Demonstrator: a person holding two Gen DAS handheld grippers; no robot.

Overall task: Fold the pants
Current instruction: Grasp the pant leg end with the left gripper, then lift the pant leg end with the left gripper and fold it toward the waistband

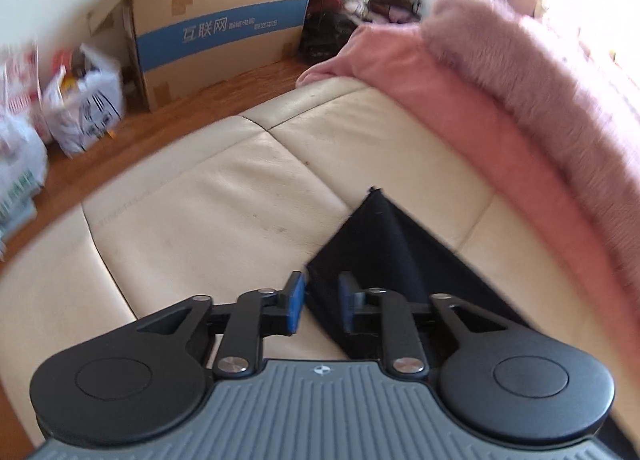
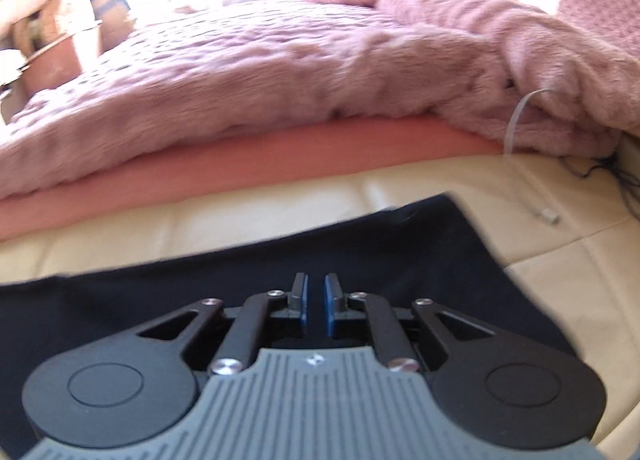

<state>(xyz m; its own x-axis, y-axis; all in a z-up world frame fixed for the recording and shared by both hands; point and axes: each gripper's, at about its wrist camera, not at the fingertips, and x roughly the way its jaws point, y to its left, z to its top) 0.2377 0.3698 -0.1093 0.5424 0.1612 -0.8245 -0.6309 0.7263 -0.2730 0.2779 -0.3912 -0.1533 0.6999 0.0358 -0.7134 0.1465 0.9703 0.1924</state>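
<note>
Pants [image 1: 384, 252]: one, dark; grippers: two, neither gripping.

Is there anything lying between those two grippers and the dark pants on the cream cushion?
Nothing visible. The left gripper sits right at the edge of the dark pants, and the right gripper hangs directly over them. The pink blanket lies farther back, off the pants.
</note>
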